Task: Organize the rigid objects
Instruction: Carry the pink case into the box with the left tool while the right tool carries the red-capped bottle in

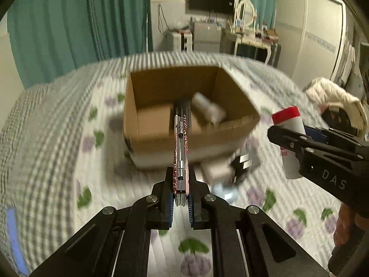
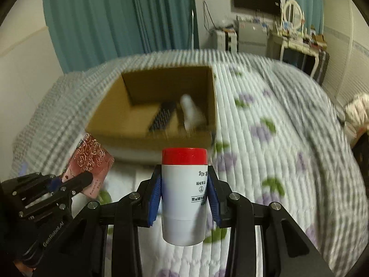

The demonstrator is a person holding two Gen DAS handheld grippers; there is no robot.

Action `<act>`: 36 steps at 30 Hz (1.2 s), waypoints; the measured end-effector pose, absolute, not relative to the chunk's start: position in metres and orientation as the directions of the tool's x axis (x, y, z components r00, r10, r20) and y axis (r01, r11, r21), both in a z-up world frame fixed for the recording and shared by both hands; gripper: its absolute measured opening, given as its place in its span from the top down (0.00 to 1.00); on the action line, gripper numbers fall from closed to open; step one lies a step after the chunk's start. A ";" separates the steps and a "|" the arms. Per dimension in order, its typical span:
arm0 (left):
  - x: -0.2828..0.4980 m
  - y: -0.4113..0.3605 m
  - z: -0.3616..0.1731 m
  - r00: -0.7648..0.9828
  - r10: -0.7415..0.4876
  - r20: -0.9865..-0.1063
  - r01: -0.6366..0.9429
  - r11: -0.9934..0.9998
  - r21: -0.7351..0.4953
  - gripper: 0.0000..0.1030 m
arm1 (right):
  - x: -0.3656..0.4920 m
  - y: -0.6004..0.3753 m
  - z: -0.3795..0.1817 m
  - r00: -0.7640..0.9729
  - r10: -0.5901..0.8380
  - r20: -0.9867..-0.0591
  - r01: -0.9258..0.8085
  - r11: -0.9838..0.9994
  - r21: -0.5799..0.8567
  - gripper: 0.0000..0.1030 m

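Note:
An open cardboard box (image 1: 161, 124) (image 2: 110, 124) sits on the bed, holding a black comb-like item (image 2: 161, 116) and a white bottle (image 2: 191, 113) (image 1: 208, 109). My left gripper (image 1: 181, 198) (image 2: 69, 181) is shut on a flat pink patterned case (image 1: 181, 152) (image 2: 92, 161), held edge-on in front of the box. My right gripper (image 2: 184, 198) (image 1: 290, 138) is shut on a white bottle with a red cap (image 2: 184, 184) (image 1: 289, 127), held upside down to the right of the box.
The bed is covered by a quilted floral spread (image 2: 276, 138). A small black and white object (image 1: 242, 164) and a white item (image 1: 216, 170) lie blurred beside the box. Cream clothing (image 1: 334, 97) lies at the right. Green curtains (image 1: 69, 23) and furniture stand behind.

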State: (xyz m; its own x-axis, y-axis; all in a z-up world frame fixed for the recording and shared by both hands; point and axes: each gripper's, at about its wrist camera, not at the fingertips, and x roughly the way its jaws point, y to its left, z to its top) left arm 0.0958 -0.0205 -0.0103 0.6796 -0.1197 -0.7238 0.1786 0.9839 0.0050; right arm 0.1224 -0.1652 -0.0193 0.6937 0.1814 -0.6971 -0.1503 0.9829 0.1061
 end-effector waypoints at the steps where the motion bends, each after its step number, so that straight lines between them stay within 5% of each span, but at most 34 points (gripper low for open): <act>1: 0.101 -0.021 -0.003 0.691 -0.120 -0.713 0.178 0.984 0.007 0.91 | 0.127 -0.164 -0.007 0.708 0.190 -0.680 -0.161 0.981 0.107 0.65; 12: 0.192 -0.021 0.019 0.729 -0.077 -0.680 0.137 0.990 0.035 0.91 | 0.214 -0.150 0.048 0.753 0.225 -0.619 -0.234 0.970 0.069 0.66; 31: 0.259 -0.035 -0.043 0.669 -0.046 -0.742 0.143 0.987 0.067 0.86 | 0.305 -0.157 -0.031 0.671 0.240 -0.702 -0.234 0.966 0.107 0.60; 34: 0.247 -0.035 -0.029 0.673 -0.033 -0.739 0.133 0.988 0.076 0.76 | 0.297 -0.160 -0.016 0.689 0.221 -0.690 -0.224 0.971 0.086 0.57; 36: 0.232 -0.035 -0.013 0.693 -0.029 -0.720 0.122 0.990 0.078 0.44 | 0.285 -0.165 0.001 0.701 0.206 -0.683 -0.221 0.973 0.066 0.56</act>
